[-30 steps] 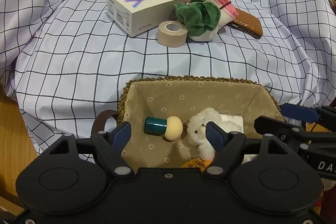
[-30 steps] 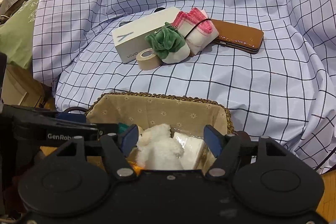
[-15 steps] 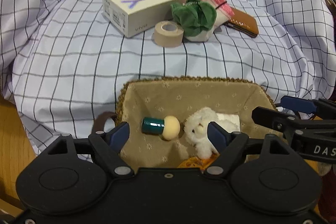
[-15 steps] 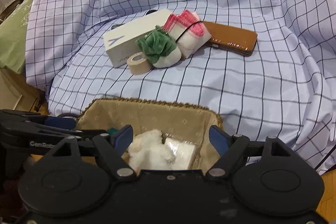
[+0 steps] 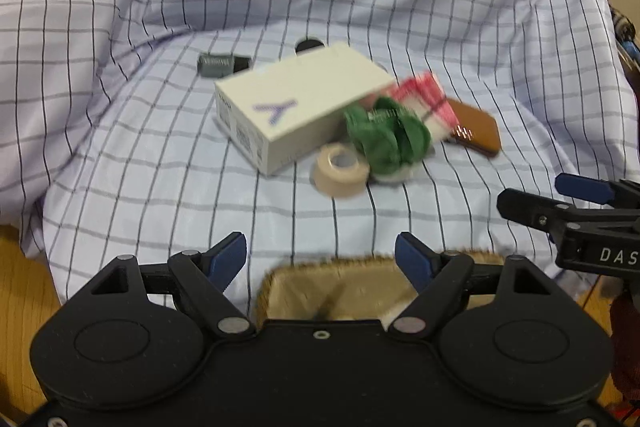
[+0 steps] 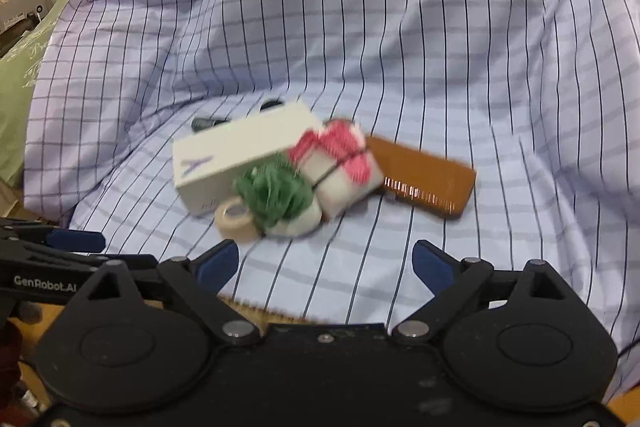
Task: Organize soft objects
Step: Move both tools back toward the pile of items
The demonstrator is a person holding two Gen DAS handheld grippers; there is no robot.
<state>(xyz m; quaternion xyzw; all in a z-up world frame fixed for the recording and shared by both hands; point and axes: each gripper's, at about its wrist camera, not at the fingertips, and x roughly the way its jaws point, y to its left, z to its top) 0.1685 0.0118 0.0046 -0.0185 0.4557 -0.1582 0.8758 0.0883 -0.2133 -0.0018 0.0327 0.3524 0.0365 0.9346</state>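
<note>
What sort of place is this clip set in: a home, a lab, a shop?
Most likely a home living room or bedroom. A checked sheet is draped over what looks like a sofa or bed, a green cushion sits beside it, and a fabric-lined woven basket rests at the front edge.

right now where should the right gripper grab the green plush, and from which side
Grip the green plush across its ruffled green top, coming from above and the near side. The roll of tape touches its left, and the box and pink-and-white bundle crowd behind it. The right gripper is empty, its jaws opening.
</note>
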